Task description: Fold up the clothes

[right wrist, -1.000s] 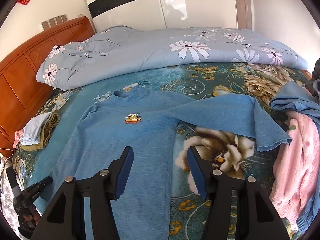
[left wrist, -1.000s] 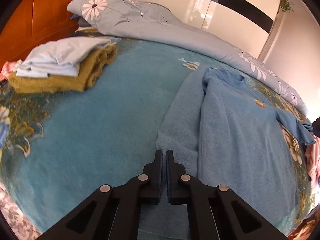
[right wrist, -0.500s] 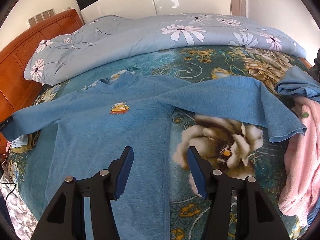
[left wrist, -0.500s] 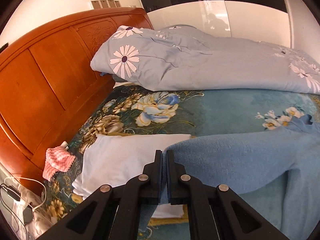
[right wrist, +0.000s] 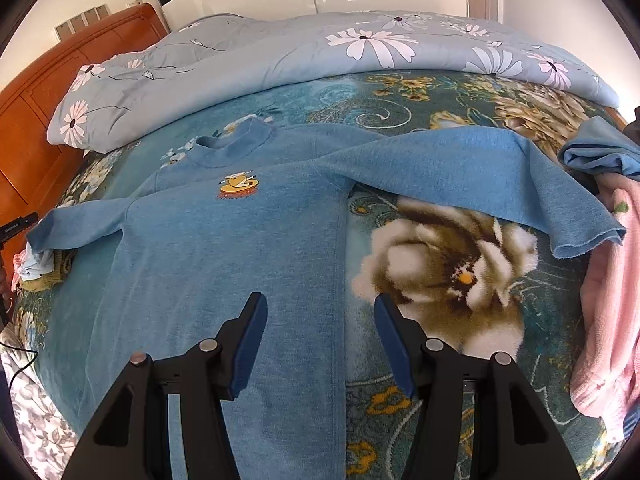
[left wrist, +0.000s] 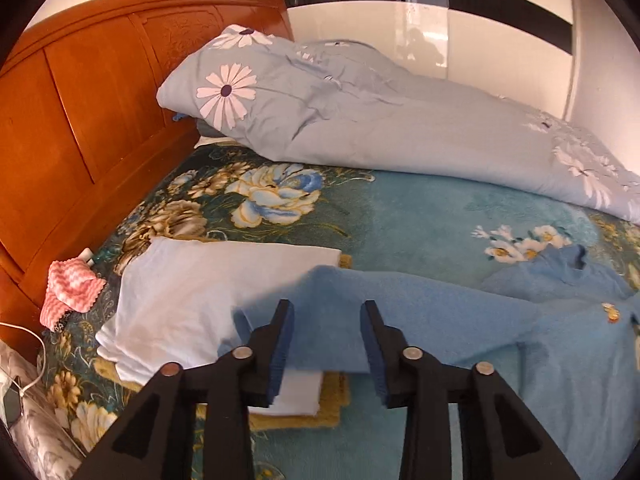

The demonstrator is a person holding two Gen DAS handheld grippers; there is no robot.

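Observation:
A blue long-sleeved sweater with a small orange emblem lies face up on the floral bedspread, both sleeves spread out. My left gripper is open just above the end of its left sleeve, which rests on a folded stack. My right gripper is open and empty above the sweater's lower right side seam. The right sleeve stretches toward a pile of clothes.
A folded white garment on a mustard one sits by the wooden headboard. A grey daisy duvet lies along the far side. Pink and blue clothes pile at the right. A pink cloth lies near the headboard.
My left gripper pulled the folded-in left sleeve out sideways over the folded stack, then opened and let it go. My right gripper stayed open and dropped slightly closer to the sweater.

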